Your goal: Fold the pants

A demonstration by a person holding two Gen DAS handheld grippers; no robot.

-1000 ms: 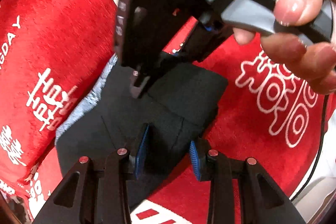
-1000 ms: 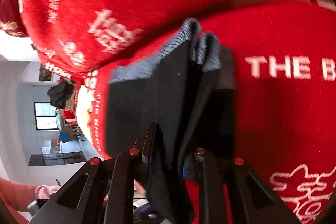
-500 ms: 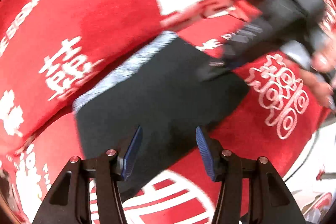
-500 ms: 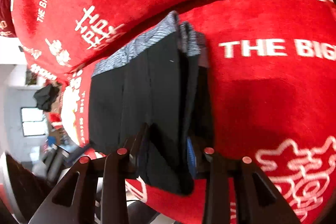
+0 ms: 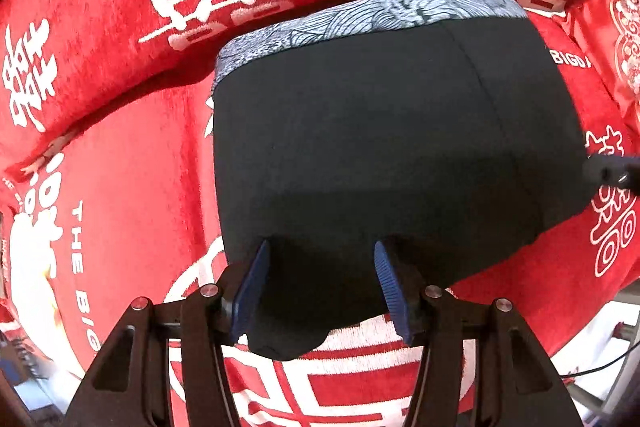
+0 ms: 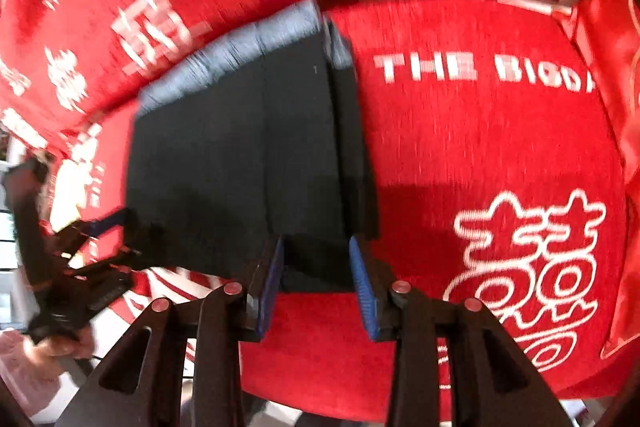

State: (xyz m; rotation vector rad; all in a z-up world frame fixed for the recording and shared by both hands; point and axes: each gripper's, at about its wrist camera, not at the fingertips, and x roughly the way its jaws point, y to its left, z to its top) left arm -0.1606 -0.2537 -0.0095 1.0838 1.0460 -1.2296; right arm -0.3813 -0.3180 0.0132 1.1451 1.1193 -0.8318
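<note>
Since a second ago both claws have let go: the left gripper (image 5: pixel 320 285) and right gripper (image 6: pixel 316 283) stand half open, holding nothing; the black shorts (image 5: pixel 380 147) lie folded mid-frame on the red blanket (image 5: pixel 120 187); we judge folding nearly finished.

Matt black cloth pants (image 5: pixel 380 147); plush red blanket (image 5: pixel 120 187).

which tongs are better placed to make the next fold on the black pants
Probably left. The left tongs stand open over the near edge of the pants; the right tongs straddle the stacked folded side.
</note>
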